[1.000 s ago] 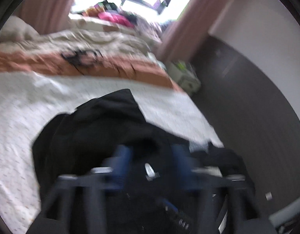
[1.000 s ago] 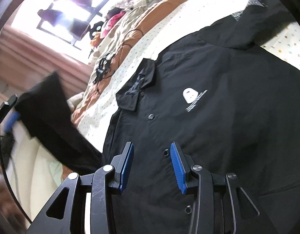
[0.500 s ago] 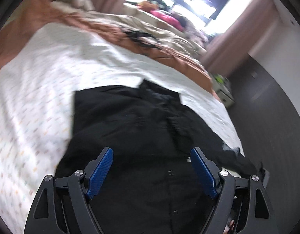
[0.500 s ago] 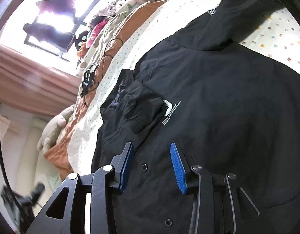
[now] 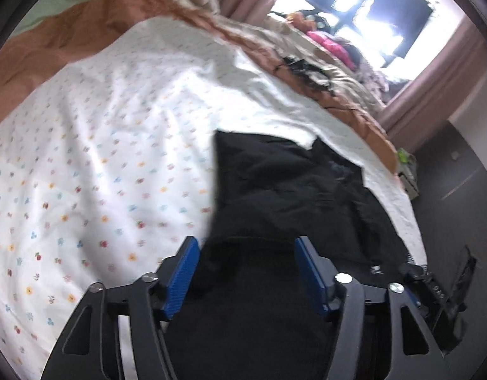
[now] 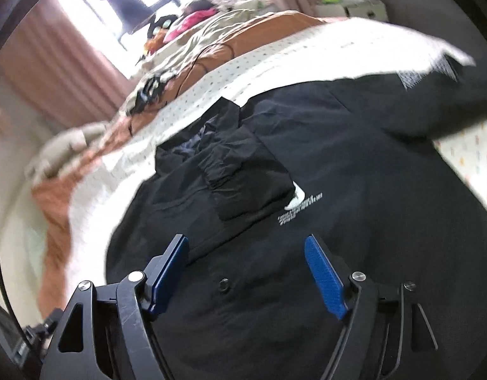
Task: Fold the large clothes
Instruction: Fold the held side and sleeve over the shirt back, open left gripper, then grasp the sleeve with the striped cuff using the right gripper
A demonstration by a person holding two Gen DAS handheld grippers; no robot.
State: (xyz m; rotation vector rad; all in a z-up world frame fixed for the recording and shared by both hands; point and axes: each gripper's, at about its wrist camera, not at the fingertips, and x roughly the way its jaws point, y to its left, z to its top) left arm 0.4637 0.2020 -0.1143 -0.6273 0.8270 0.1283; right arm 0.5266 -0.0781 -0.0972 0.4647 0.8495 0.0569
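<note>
I work over a bed [image 5: 94, 171] spread with a white sheet [image 5: 85, 145] dotted with small coloured flowers; past it, toward 12 o'clock in my left view, lies an orange-brown blanket [image 5: 69, 41] with beige bedding and a pink heap behind. A bright window [image 5: 370, 15] with pink curtains [image 6: 53, 72] sits at 1 o'clock there and at 11 o'clock in my right view. A dark wall [image 5: 458, 196] runs down the 3 o'clock side of the left view. The black jacket [image 6: 322, 174] lies flat on the sheet, its front up, with a white logo [image 6: 297, 199] near the middle of my right view and a snap button [image 6: 224, 283] at 6 o'clock. One sleeve [image 6: 243, 171] is folded across the chest, its cuff partly covering the logo. My left hand-held gripper [image 5: 246, 272] hangs over the jacket's near edge at 6 o'clock, jaws about half apart with black cloth below them; they have just been closing, and the pads grip nothing. My right hand-held gripper [image 6: 246, 269] hovers over the button line, jaws wide with nothing between them; they have just been opening. A second ago the left one carried that sleeve through the air, and the logo lay bare; now the sleeve rests on the chest. The left view has dropped closer to the sheet.
</note>
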